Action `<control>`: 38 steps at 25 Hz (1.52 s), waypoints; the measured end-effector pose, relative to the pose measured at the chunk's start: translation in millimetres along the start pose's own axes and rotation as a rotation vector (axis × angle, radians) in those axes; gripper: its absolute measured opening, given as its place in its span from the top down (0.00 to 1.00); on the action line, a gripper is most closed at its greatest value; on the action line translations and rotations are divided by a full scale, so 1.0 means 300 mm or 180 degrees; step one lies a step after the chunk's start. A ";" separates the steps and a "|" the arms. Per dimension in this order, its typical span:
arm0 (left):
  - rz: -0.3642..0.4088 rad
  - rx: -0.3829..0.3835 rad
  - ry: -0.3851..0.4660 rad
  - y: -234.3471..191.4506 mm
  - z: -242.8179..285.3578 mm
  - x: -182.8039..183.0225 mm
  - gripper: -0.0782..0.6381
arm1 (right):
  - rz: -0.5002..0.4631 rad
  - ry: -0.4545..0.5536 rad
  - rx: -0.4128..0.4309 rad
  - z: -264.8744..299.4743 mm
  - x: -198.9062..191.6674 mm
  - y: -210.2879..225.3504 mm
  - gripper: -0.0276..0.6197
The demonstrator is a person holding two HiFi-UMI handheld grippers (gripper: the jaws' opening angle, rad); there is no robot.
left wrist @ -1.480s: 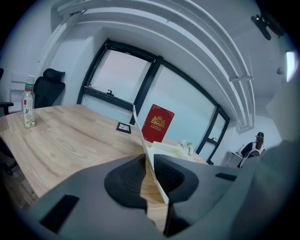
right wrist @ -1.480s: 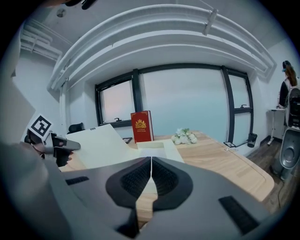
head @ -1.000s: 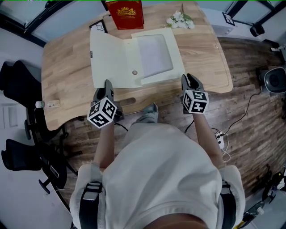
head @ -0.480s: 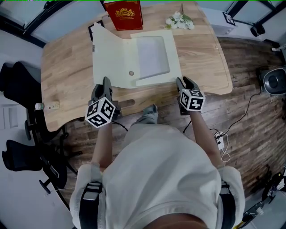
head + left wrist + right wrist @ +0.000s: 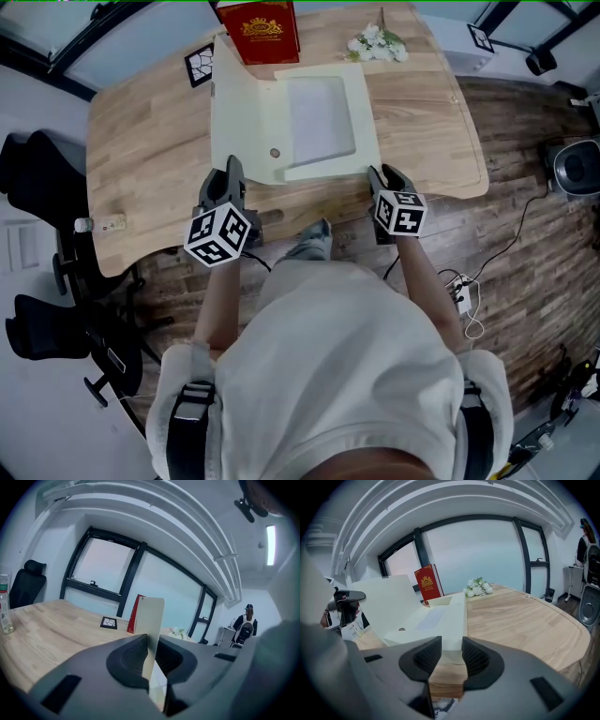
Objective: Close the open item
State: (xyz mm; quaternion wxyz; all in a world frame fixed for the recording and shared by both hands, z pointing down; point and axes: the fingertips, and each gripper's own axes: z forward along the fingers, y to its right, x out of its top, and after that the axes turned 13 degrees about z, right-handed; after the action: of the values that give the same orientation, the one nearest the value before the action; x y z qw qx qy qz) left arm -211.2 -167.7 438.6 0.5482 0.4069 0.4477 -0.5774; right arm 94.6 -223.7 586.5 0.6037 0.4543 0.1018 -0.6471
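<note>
The closing of the box (image 5: 323, 127) is in hand (the folding-over step, as it is judged). The box lies on the counter (image 5: 141, 141) near its front edge. Its lid (image 5: 242, 112), joined to the left side of the tray, is seen raised and tilted, not flat on the wood. The front edge of the lid is clenched in the left tool (image 5: 231, 171): in the left gripper view the thin cream panel stands upright between the pads, which have just been closing on it. The right tool (image 5: 379, 178) is released. Its jaws have just been opening and are wide apart, with the near right corner of the tray just ahead of them and pressed by neither pad.

For the next move, the lid probably has to be swung over to the right and down on the tray, while the tray is kept from sliding (the right tool is well placed for that). The grip should be let go only once the lid lies nearly flat.
</note>
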 end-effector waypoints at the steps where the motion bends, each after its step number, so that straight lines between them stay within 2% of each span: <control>1: 0.0014 -0.0026 0.0006 0.009 0.003 0.004 0.83 | 0.0000 0.0000 0.0001 0.000 0.000 -0.001 0.74; 9: 0.0086 -0.0248 0.0019 0.094 0.023 0.031 0.83 | -0.0003 -0.0008 0.0029 0.003 -0.004 -0.004 0.74; 14: 0.0211 -0.0533 -0.0031 0.182 0.041 0.031 0.83 | -0.0024 -0.0018 0.0016 0.004 -0.002 -0.004 0.74; 23: 0.0294 -0.0901 -0.0089 0.286 0.059 0.031 0.76 | -0.0021 -0.0012 0.0006 0.001 -0.002 -0.005 0.74; 29: 0.0349 -0.1243 -0.0161 0.373 0.067 0.011 0.67 | -0.0028 -0.0015 -0.0009 0.005 -0.001 -0.005 0.74; 38: 0.0342 -0.1612 -0.0186 0.476 0.078 -0.011 0.60 | -0.0026 -0.0010 -0.0037 0.003 -0.002 -0.005 0.74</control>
State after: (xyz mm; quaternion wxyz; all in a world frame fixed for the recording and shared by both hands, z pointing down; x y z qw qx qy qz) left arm -68.0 -189.1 438.0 0.6752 0.2631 0.5397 -0.4285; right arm 92.9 -223.3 586.8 0.6038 0.4494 0.1064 -0.6497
